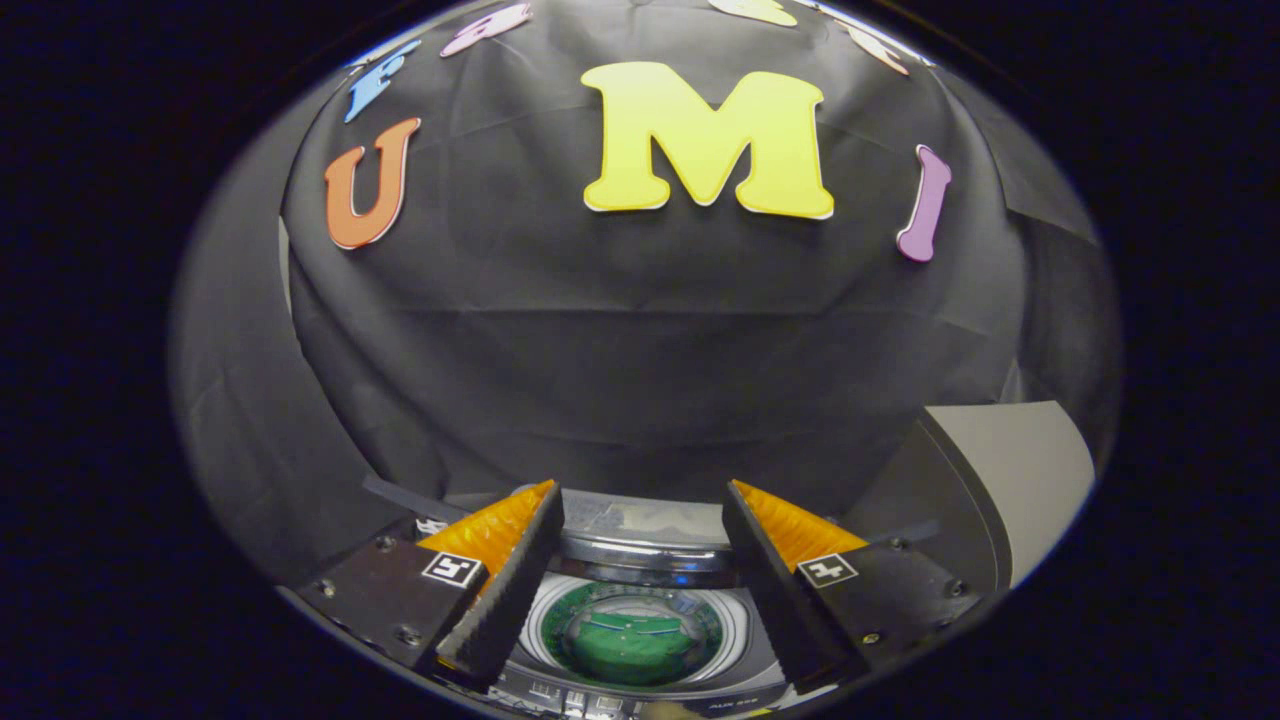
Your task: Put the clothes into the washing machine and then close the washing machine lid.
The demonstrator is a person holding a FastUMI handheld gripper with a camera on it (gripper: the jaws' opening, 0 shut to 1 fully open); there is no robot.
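- The washing machine (640, 560) sits below my fingers, its round chrome-rimmed drum showing a green garment (632, 650) inside (smooth, domed).
- My gripper (640, 520) is spread wide, ridged pads holding nothing.
- Grey lid (1010, 480) stands raised, right.

**Washing machine and clothes: state and position**

The washing machine (640, 560) is a top-loading unit, seen from above and partly framed by the gripper (640, 540), whose 2 fingers stand apart with nothing pressed between them. The round tub opening lies between and below the fingers, ringed by a pale collar with a shiny metal band along its far rim. The control panel runs along the near edge, below the tub; its markings are too small to tell. The lid (1010, 480) is raised, a grey panel tilted up beside the right finger. The clothes (632, 645), a green bundle, lie inside the tub at its centre.
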